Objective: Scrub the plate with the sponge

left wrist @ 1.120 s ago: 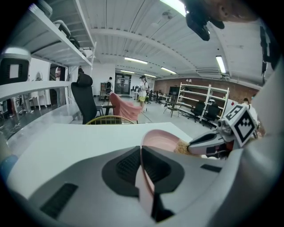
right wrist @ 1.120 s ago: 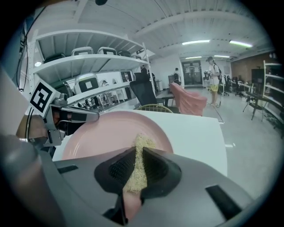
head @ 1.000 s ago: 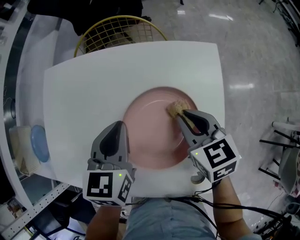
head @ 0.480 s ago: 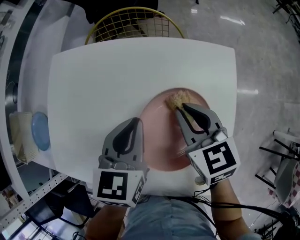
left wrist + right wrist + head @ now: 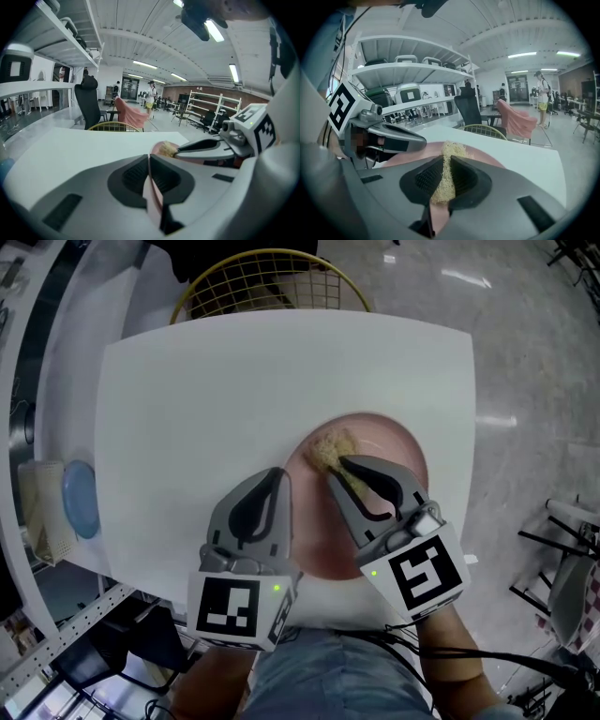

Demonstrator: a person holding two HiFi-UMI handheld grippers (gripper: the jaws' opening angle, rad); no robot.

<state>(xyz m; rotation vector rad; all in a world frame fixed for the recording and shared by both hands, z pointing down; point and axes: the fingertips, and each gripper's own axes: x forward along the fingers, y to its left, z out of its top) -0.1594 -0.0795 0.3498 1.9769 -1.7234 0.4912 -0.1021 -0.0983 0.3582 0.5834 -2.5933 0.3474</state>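
A pink plate [image 5: 389, 442] lies on the white table [image 5: 216, 381], near its right front. My left gripper [image 5: 277, 476] is shut on the plate's left rim; the pink rim [image 5: 153, 199] runs between its jaws [image 5: 149, 157]. My right gripper [image 5: 334, 465] is shut on a tan fibrous sponge [image 5: 326, 448], which presses on the plate's upper left part. In the right gripper view the sponge [image 5: 449, 152] sticks out past the jaws of the right gripper [image 5: 446, 164] over the plate [image 5: 487, 157]. The two gripper tips are close together.
A yellow wire basket chair [image 5: 267, 282] stands behind the table's far edge. A blue disc [image 5: 80, 501] and a beige block [image 5: 37, 526] lie on a side shelf to the left. The table's right edge drops to a glossy floor [image 5: 534, 362].
My right gripper has dragged the sponge leftward across the plate, toward the left gripper. The left gripper stays shut on the rim.
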